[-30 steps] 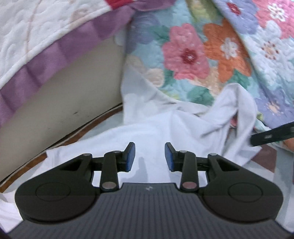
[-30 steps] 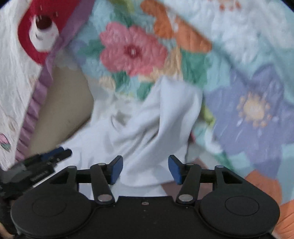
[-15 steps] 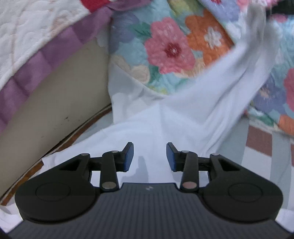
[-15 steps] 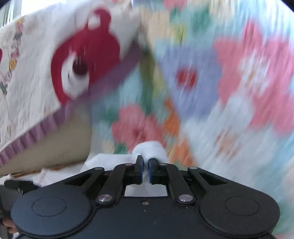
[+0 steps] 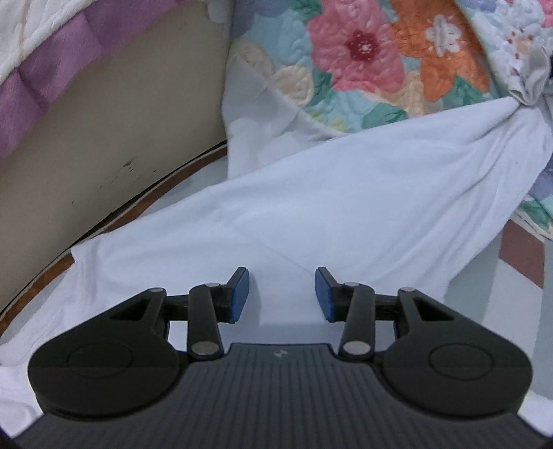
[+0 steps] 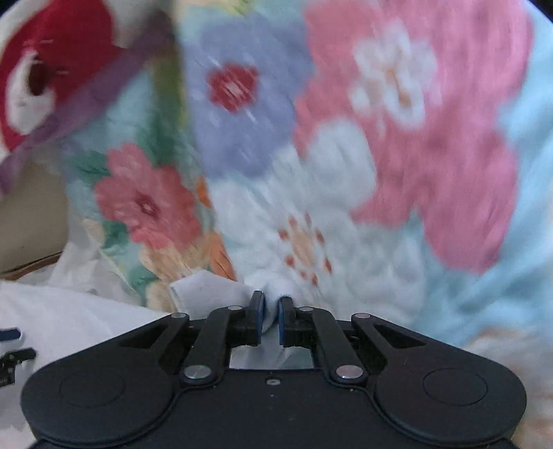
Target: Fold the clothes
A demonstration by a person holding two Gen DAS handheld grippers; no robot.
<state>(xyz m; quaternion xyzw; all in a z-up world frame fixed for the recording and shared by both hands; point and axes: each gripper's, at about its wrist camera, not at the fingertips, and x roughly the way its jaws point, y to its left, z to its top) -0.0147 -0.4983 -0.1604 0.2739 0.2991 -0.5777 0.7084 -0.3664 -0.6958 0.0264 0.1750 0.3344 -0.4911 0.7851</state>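
Our right tool (image 6: 271,312) pinches a bunched corner of the white shirt (image 5: 311,214), pads tight on cloth. From that corner we see the shirt stretch in a long taut band down toward our left tool (image 5: 281,292), whose jaws are opening over the flat cloth with nothing gripped. Behind lies the flowered quilt (image 5: 380,62). We judge the left nearer the loose end.

A plain white garment (image 5: 328,207) lies near. Beyond it, the floral quilt (image 5: 363,62) shows pink, orange and lilac flowers on pale blue. Far left, a white blanket (image 5: 41,20) has purple edging.
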